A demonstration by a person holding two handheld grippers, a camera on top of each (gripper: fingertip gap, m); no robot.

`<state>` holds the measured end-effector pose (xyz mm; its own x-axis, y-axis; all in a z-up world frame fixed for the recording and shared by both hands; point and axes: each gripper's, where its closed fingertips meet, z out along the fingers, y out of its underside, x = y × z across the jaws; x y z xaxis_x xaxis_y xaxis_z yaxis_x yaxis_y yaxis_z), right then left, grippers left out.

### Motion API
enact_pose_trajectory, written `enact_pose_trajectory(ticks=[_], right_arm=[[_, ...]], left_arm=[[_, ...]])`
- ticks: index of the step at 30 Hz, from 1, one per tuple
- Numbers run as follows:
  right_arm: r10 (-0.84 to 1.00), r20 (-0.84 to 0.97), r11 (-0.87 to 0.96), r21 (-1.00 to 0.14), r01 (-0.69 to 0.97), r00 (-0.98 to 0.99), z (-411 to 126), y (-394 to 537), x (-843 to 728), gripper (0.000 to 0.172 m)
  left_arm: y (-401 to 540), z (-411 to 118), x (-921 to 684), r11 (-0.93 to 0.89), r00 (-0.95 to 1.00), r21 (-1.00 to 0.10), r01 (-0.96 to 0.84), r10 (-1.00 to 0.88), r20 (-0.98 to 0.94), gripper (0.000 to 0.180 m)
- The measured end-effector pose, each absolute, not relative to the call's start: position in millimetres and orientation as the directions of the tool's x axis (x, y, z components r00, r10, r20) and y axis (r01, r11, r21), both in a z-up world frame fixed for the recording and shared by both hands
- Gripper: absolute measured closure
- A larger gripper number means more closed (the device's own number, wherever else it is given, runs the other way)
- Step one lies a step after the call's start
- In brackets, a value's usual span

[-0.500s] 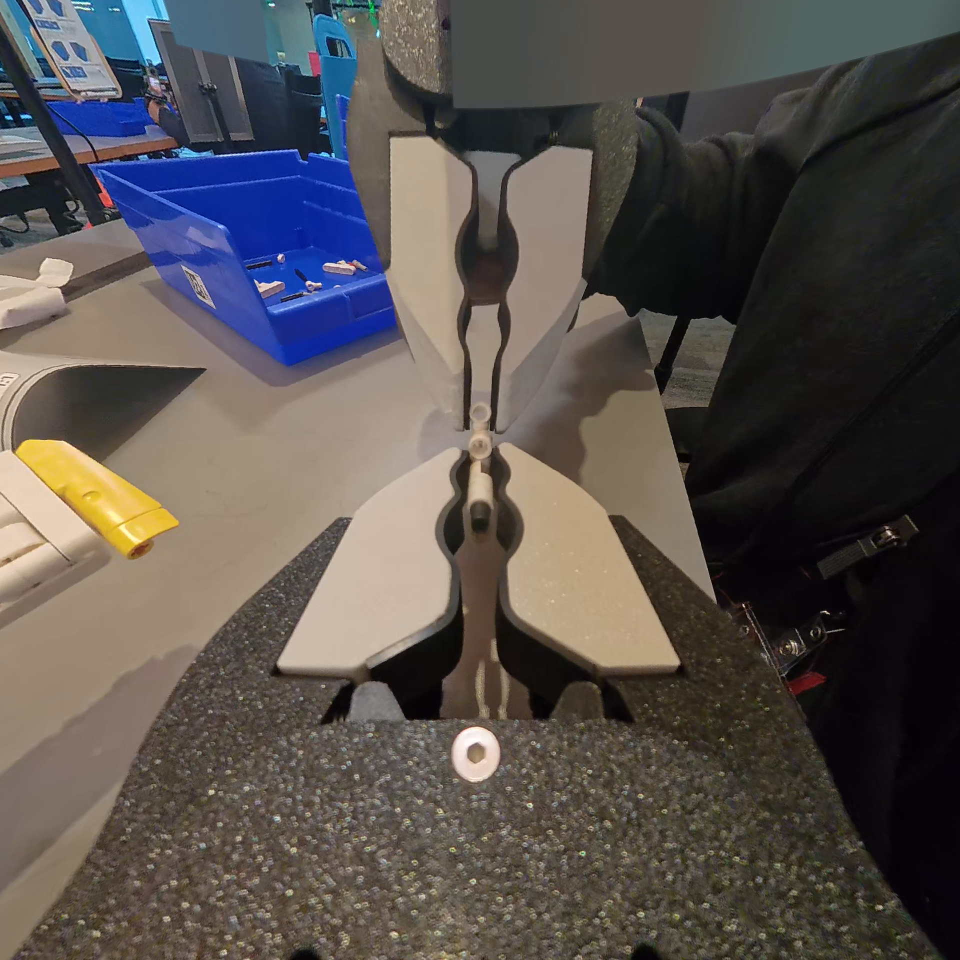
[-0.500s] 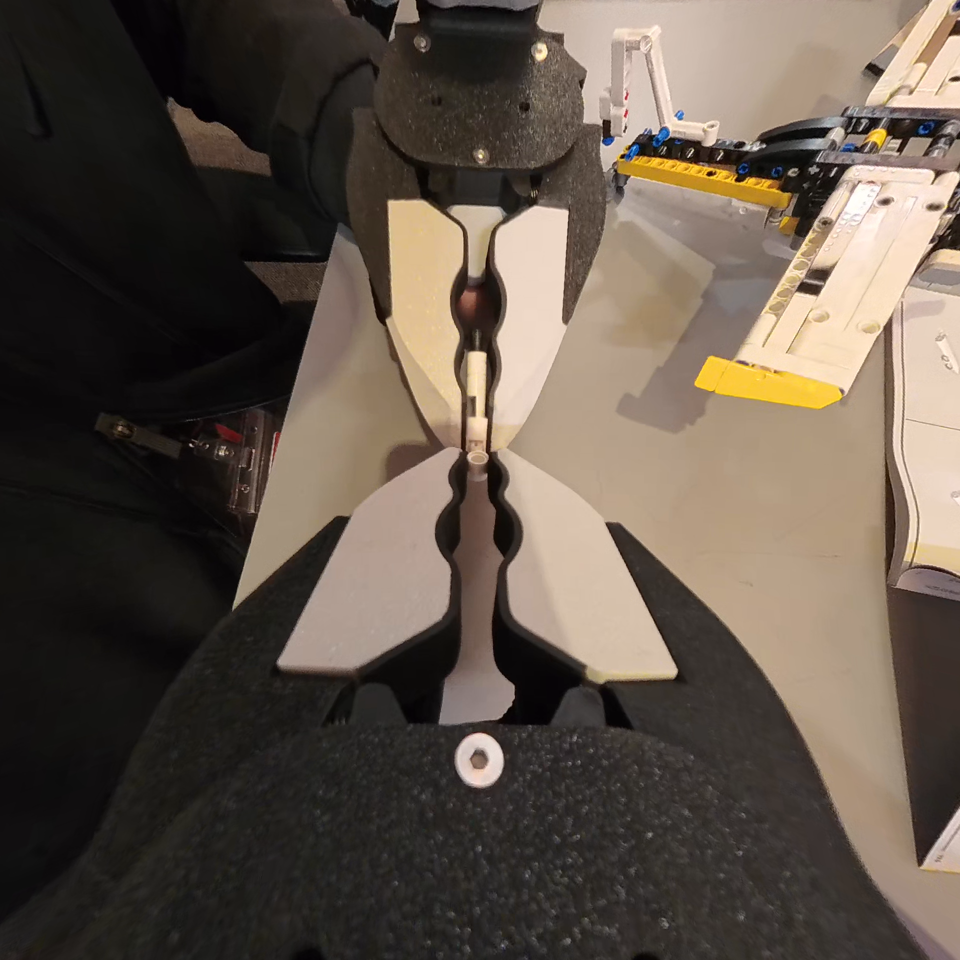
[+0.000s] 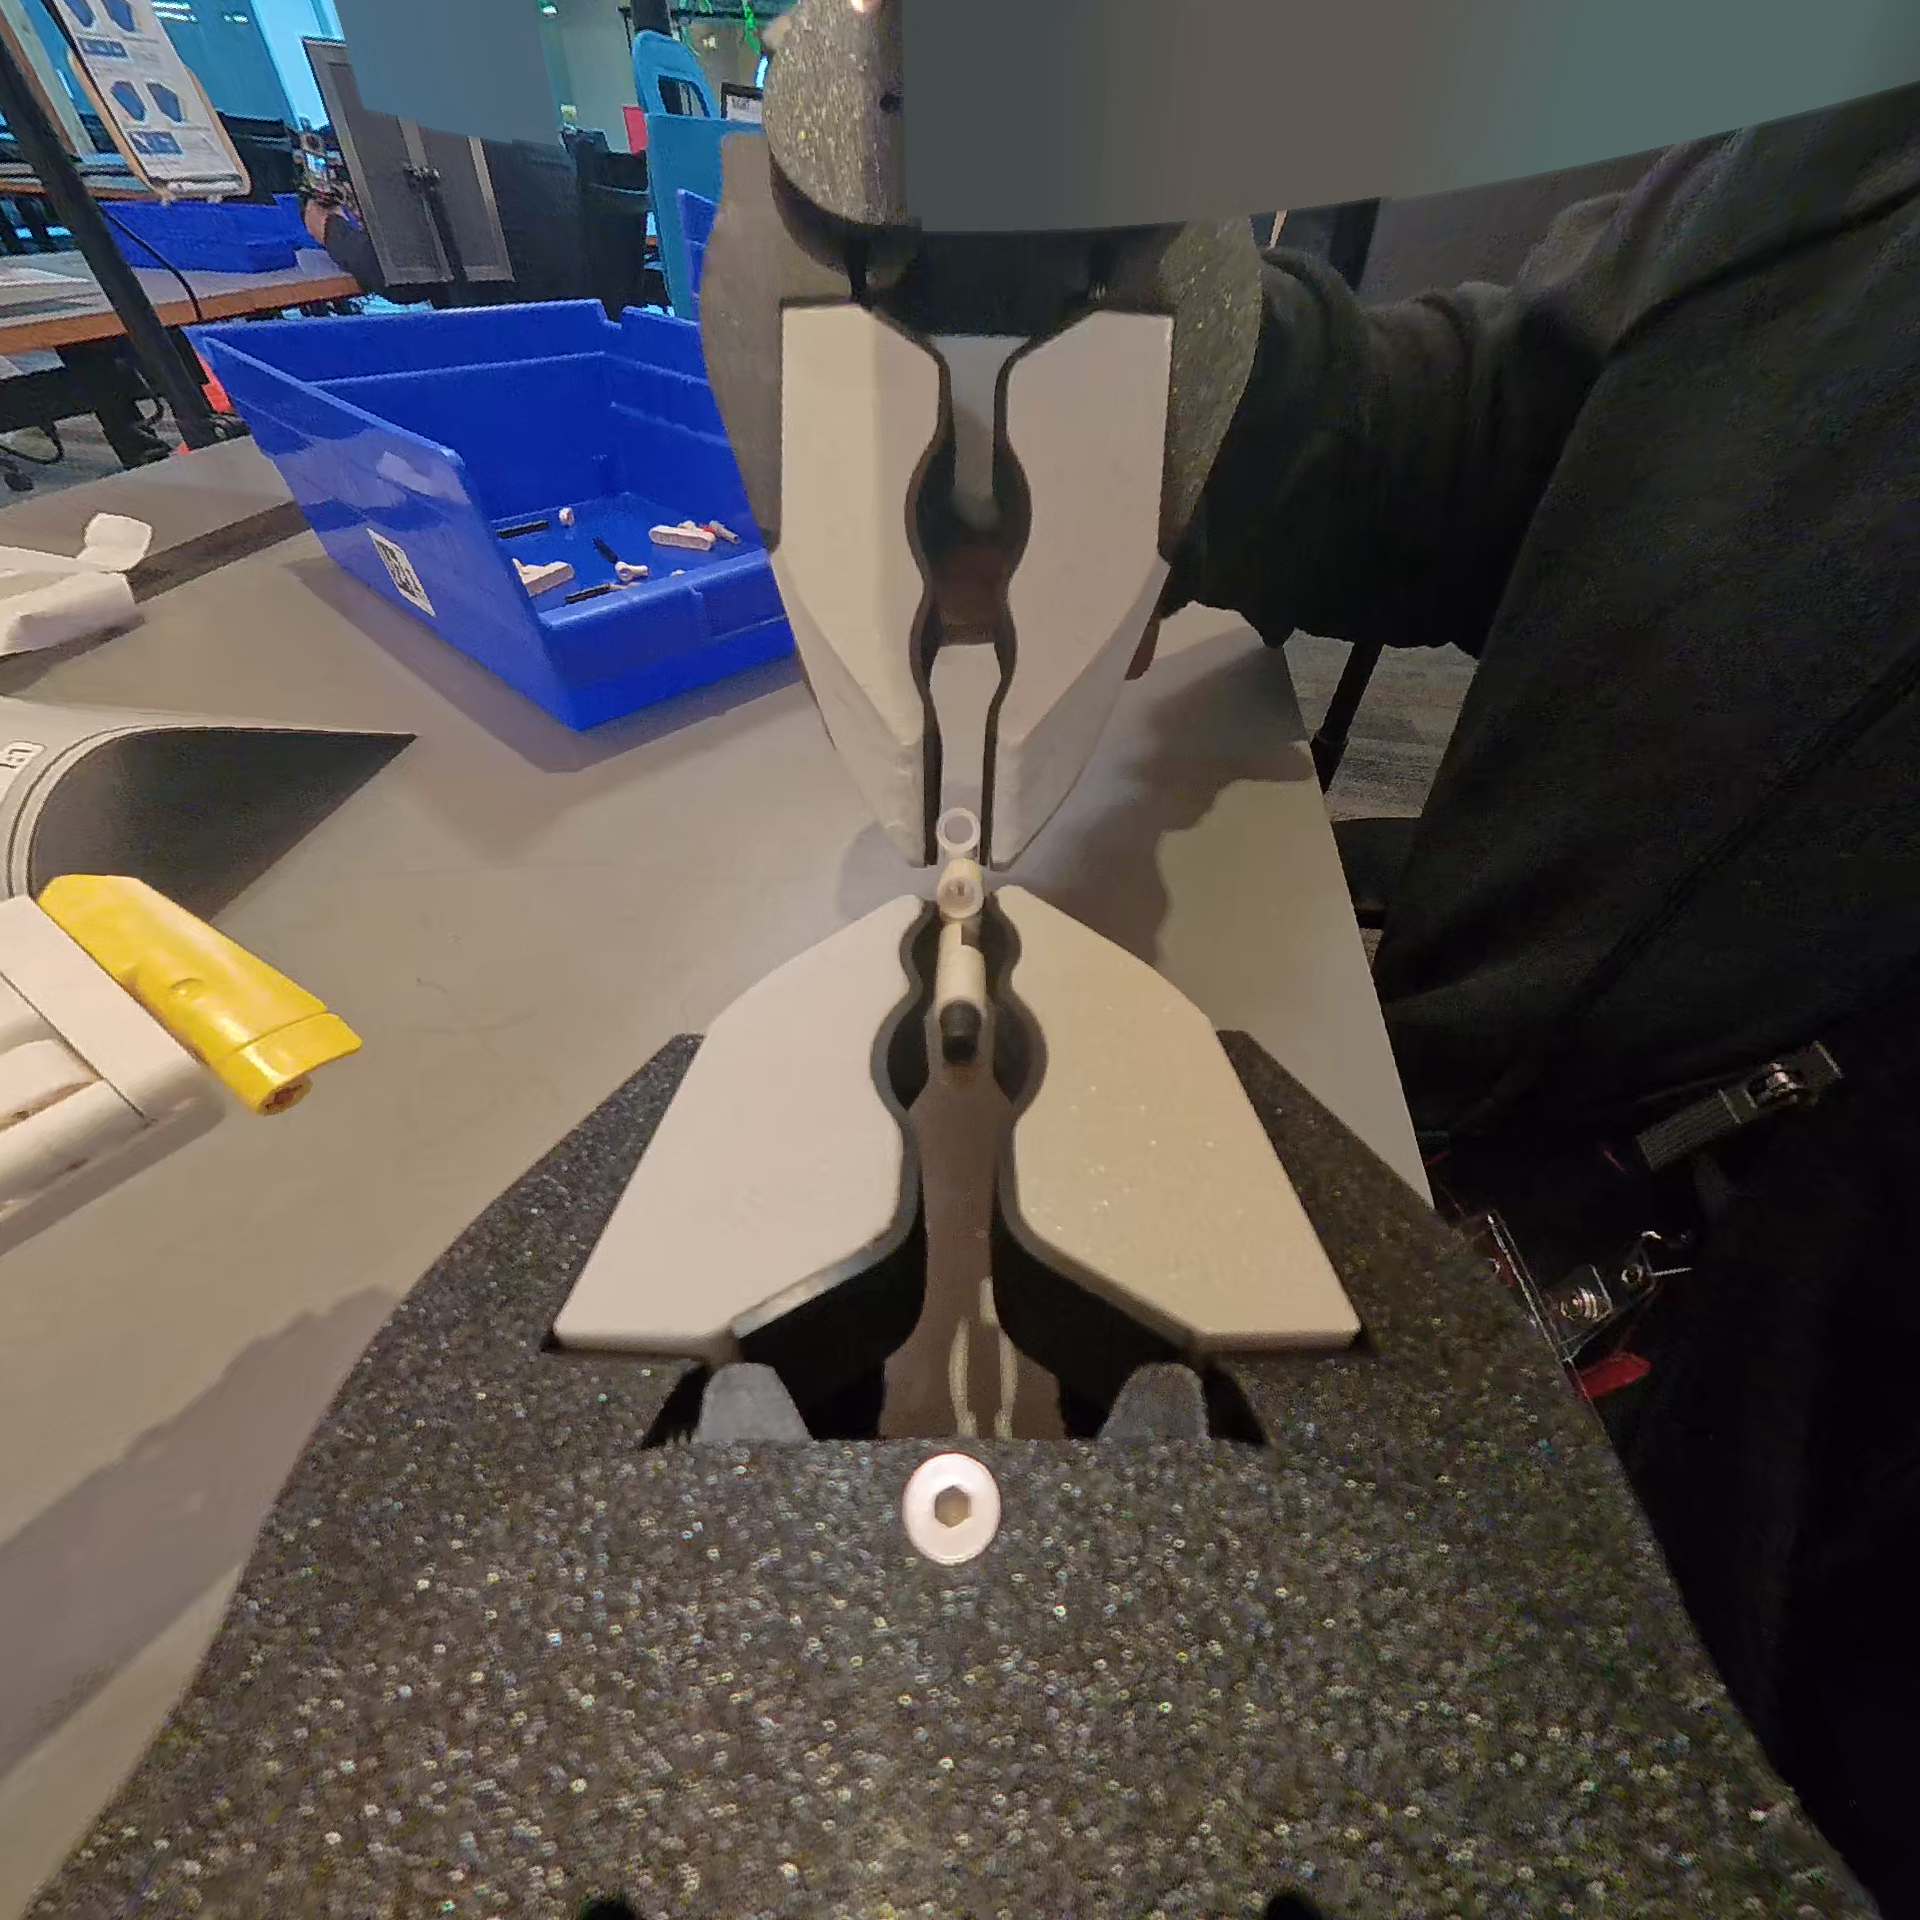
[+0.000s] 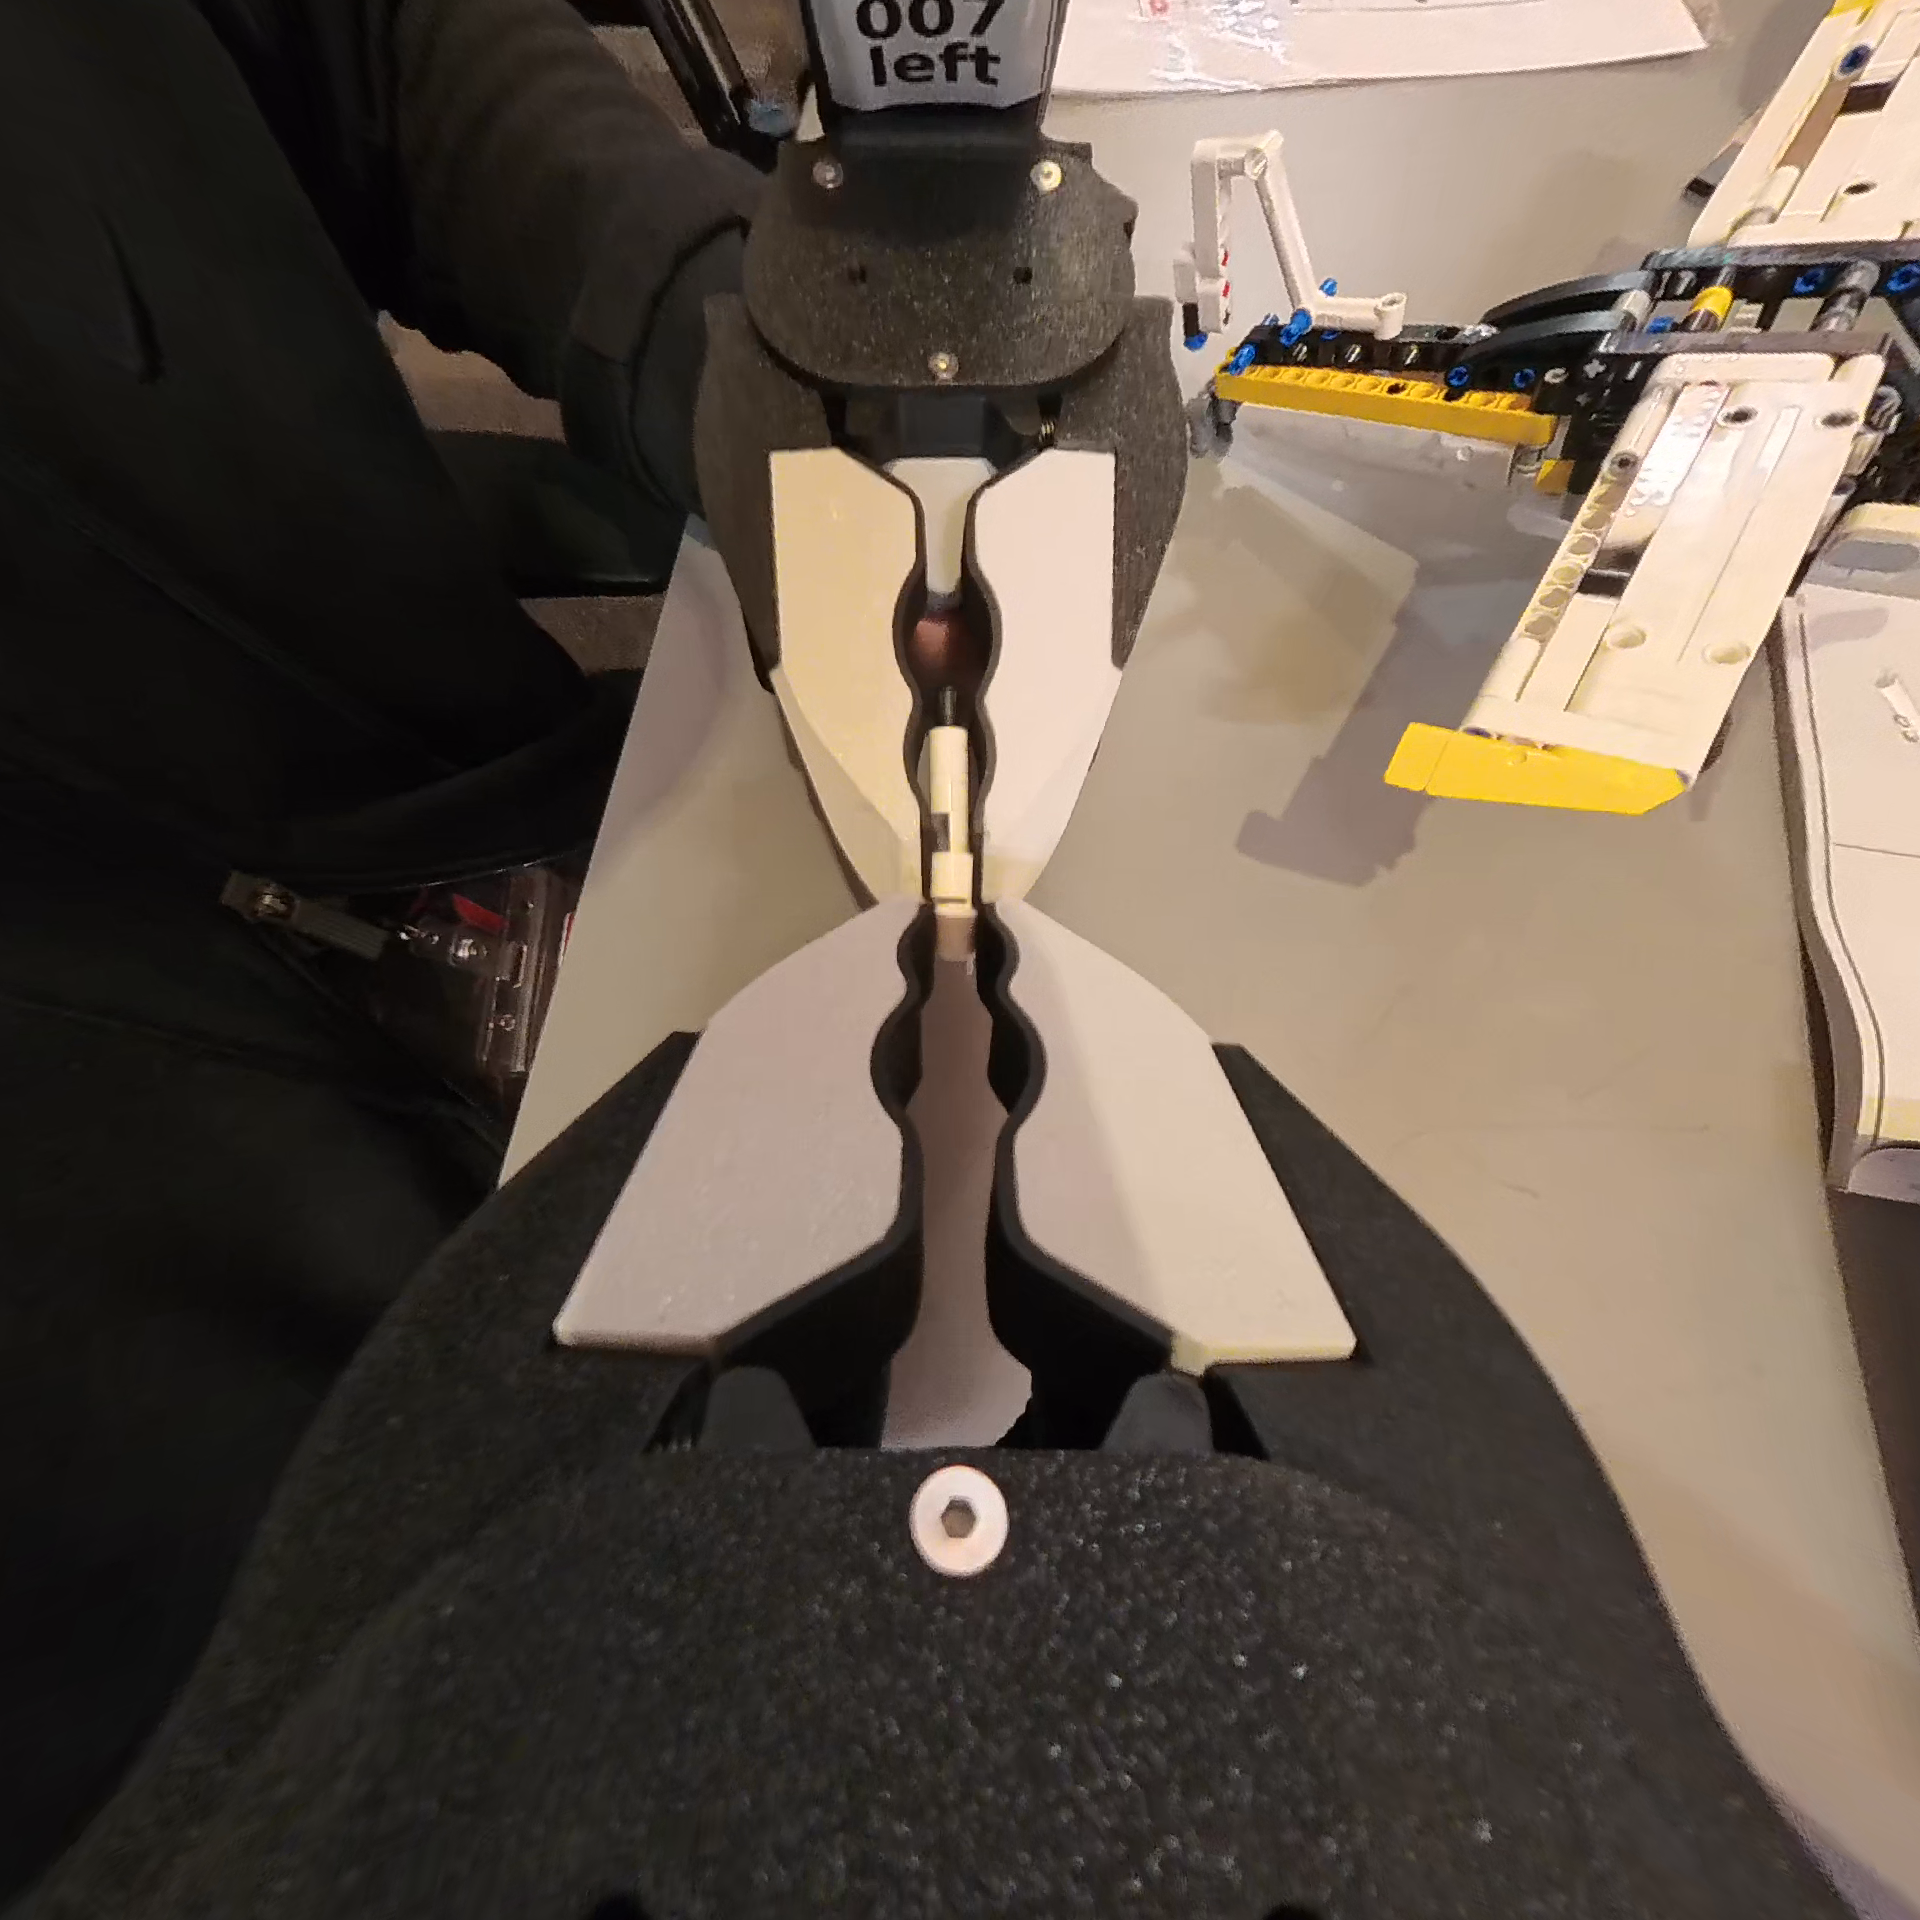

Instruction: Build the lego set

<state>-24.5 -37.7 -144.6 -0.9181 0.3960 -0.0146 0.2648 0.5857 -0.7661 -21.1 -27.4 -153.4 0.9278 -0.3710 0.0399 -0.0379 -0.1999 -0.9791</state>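
Facing each other tip to tip above the grey table [image 3: 540,935], the two grippers nearly meet. The left gripper [image 3: 961,914] is clenched on a cream connector piece [image 3: 958,971] with a black axle [image 3: 958,1034] poking from its near end; the part lies lengthwise in the narrow slot between the fingers [image 3: 810,1101], which hide its sides, so pad contact is hard to make out directly. From the right wrist view the same piece [image 4: 948,800] runs along the opposite gripper's slot, its black end partly lost in shadow. The right gripper [image 4: 954,940] is closed on a small pale bush [image 4: 954,935] at its very tips; only the end of that part shows, the rest is sunk between the fingers [image 4: 800,1122]. In the left wrist view the bush [image 3: 958,831] appears as a small translucent ring just beyond the cream piece's tip; whether the two parts touch I cannot tell.

Behind, a blue bin [image 3: 468,468] holds several small loose parts, too small to identify. A white and yellow brick-built model [image 4: 1558,644] lies on the table, cut off by the frame edge; its yellow tip [image 3: 197,987] also enters the left view. A person's dark sleeve [image 3: 1455,468] and jacket fill the side of both views.
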Motion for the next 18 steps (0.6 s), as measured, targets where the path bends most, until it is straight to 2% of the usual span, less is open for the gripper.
enact_pose_trajectory(ticks=[18], right_arm=[[0.403, -0.07, 0.523, -0.801, 0.292, -0.913, -142.4, -40.4, -25.7, 0.165]], left_arm=[[-28.3, -152.0, -21.6, -0.197, 0.922, -0.98, -0.016, -0.381, 0.062, 0.173]])
